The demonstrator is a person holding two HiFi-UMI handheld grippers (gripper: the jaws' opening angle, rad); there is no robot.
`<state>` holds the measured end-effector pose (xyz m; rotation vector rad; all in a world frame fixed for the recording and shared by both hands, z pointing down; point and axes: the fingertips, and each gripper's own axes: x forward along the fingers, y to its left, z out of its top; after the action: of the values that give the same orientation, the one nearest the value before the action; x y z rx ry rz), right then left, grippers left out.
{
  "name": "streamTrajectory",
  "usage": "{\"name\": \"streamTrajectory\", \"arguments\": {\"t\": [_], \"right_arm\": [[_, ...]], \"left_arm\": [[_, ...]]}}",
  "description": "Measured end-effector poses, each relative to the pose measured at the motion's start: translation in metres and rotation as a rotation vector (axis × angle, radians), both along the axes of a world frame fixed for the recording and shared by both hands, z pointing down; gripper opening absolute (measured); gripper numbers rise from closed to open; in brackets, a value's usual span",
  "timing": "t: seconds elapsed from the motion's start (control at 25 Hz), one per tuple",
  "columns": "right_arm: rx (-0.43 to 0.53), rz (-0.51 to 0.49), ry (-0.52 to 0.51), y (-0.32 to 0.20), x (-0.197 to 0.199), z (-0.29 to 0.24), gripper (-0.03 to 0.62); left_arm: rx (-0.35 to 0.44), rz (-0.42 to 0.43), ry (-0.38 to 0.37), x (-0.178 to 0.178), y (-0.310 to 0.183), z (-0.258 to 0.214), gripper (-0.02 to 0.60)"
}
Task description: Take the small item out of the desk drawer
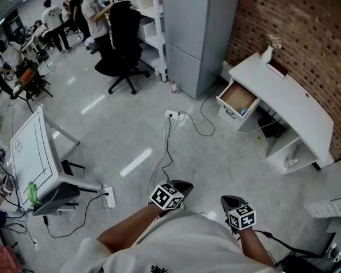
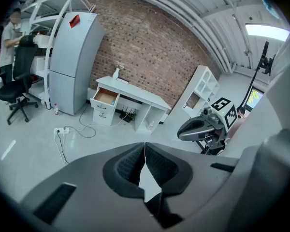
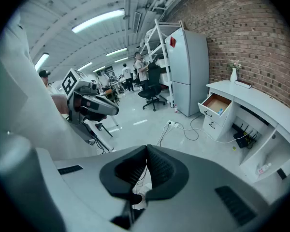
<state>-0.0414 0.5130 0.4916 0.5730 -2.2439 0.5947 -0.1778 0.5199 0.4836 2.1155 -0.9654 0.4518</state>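
Both left gripper (image 2: 145,159) and right gripper (image 3: 146,164) have fingers shut, empty, far from the table drawer (image 1: 237,96); small blue item (image 1: 244,111) looks light, probably rigid: pinch its sides.

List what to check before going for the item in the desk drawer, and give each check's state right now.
1. Drawer open: ok, it is pulled out of the white desk.
2. Item in sight: ok, a small blue item lies inside by the front panel.
3. Left gripper free: ok, fingers together, nothing between them.
4. Right gripper ready to grasp: not ok, fingers together, empty.
5. Drawer within reach: not ok, both grippers are far short of it.
6. Way clear: not ok, a cable and power strip lie on the floor in between.
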Motion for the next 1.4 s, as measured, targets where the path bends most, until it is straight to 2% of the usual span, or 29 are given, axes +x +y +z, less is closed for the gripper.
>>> {"name": "streamTrajectory", "arguments": {"t": [0.12,0.2,0.44,0.64,0.68,0.76,0.88,1.0,1.2,1.24,1.32,1.4], "right_arm": [[0.045,-0.047,-0.049,-0.046,-0.037,0.004,0.029],[0.059,-0.059,-0.064,-0.066,-0.045,0.004,0.029],[0.064,0.044,-0.077,-0.073,-0.036,0.009,0.029],[0.074,0.1,-0.071,-0.102,-0.023,0.015,0.034],[0.069,0.111,-0.073,-0.108,-0.019,0.018,0.038],[0.052,0.136,-0.075,-0.119,-0.013,0.027,0.101],[0.033,0.144,-0.072,-0.147,-0.014,0.044,0.104],[0.03,0.133,-0.077,-0.197,-0.01,0.057,0.106],[0.037,0.099,-0.101,-0.306,0.015,0.061,0.107],[0.036,0.093,-0.105,-0.328,0.022,0.058,0.107],[0.033,0.089,-0.113,-0.369,0.04,0.05,0.107],[0.033,0.085,-0.114,-0.401,0.06,0.044,0.107]], "left_arm": [[0.038,-0.07,-0.061,-0.04,-0.032,-0.001,0.025],[0.05,-0.09,-0.082,-0.049,-0.048,-0.001,0.025],[0.038,-0.032,-0.095,-0.044,-0.058,0.015,0.025],[0.053,-0.024,-0.14,-0.042,-0.098,0.025,0.026],[0.057,-0.018,-0.148,-0.039,-0.106,0.028,0.026],[0.061,-0.007,-0.158,-0.035,-0.123,0.035,0.026],[0.068,-0.01,-0.164,-0.038,-0.158,0.046,0.028],[0.058,-0.029,-0.177,-0.035,-0.205,0.059,0.028],[0.048,-0.041,-0.211,-0.005,-0.307,0.064,0.032],[0.047,-0.045,-0.215,0.002,-0.329,0.061,0.04],[0.04,-0.051,-0.223,0.018,-0.372,0.054,0.099],[0.036,-0.056,-0.238,0.035,-0.408,0.049,0.115]]}}
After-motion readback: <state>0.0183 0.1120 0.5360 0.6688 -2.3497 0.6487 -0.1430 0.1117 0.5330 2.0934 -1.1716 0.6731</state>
